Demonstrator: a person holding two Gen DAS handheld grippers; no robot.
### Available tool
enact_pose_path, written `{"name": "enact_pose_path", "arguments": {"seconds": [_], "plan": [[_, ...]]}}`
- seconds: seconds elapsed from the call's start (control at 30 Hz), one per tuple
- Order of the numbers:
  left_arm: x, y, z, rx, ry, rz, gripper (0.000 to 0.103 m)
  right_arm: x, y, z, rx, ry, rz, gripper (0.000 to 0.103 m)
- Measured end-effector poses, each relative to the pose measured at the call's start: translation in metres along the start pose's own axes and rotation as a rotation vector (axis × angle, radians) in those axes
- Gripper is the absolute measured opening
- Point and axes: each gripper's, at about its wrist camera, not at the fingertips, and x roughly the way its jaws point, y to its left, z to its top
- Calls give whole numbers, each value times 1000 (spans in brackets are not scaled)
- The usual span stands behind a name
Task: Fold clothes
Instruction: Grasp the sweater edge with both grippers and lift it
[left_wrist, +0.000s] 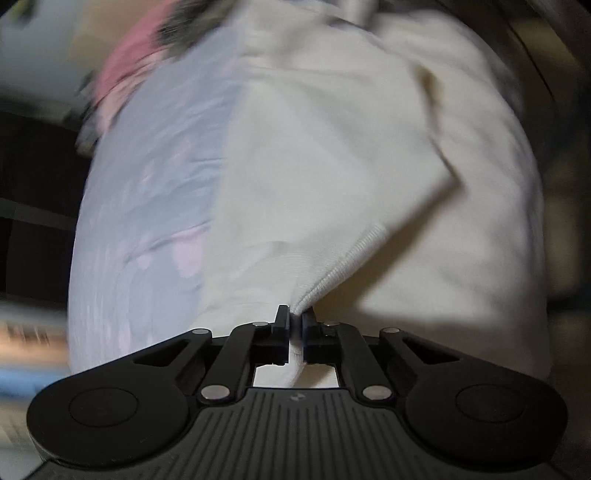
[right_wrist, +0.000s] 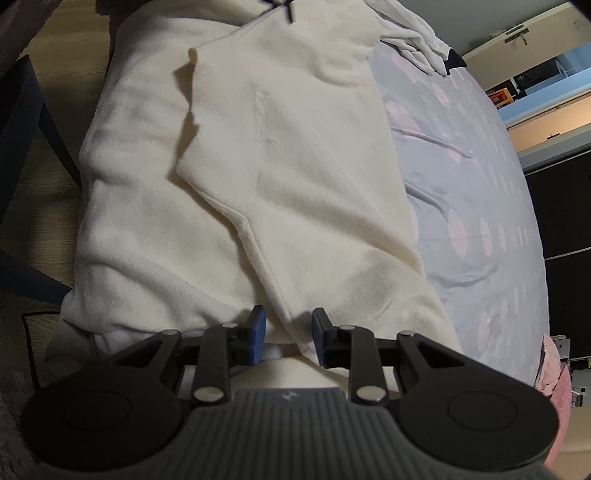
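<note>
Cream sweater (right_wrist: 295, 177) lies spread on the bed, over a pale blue sheet (right_wrist: 472, 192) with pink spots. Left gripper (left_wrist: 294, 325) is closed on the sweater's ribbed cuff (left_wrist: 354, 258), with fabric pinched between its fingers (left_wrist: 281, 332); the cuff rises from the fingers and the sleeve runs back across the sweater body. Left view is motion-blurred; beyond the sweater's far edge there is a pink item (left_wrist: 125, 70), detail unclear. Right gripper (right_wrist: 289, 334) sits at the sweater's near edge, fingers (right_wrist: 256, 332) apart, a fold of cream cloth lying in the gap between them; whether either pad touches the cloth cannot be told. In the right view a sleeve is folded across the sweater body, its end (right_wrist: 194, 55) toward the sweater's far side. A white garment (right_wrist: 413, 33) lies bunched past the sweater's far corner on the sheet. Wood floor (right_wrist: 62, 92) shows alongside the sweater, on the side away from the sheet.
</note>
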Motion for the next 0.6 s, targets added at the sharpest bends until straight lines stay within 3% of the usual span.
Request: {"name": "enact_pose_path", "arguments": {"seconds": [0.1,0.23,0.3,0.33,0.37,0.5,0.6], "plan": [[-13,21,2,-160,-24,11,3,2,4,0,-21,-3,-27,30],[-17,22,1,-197,-21,30,3,9,11,1,-52,-3,-72,27],[-18,20,1,-211,-17,37,3,9,12,1,-55,4,-88,11],[-20,21,0,-232,-22,39,3,7,11,1,-48,4,-95,10],[-23,24,-1,-263,-29,42,3,4,10,1,-32,-1,-111,6],[-39,47,-7,-430,-63,72,3,-14,-2,0,59,-33,-196,6],[-57,69,-8,-573,-117,99,3,-34,-20,1,193,-54,-318,5]]}}
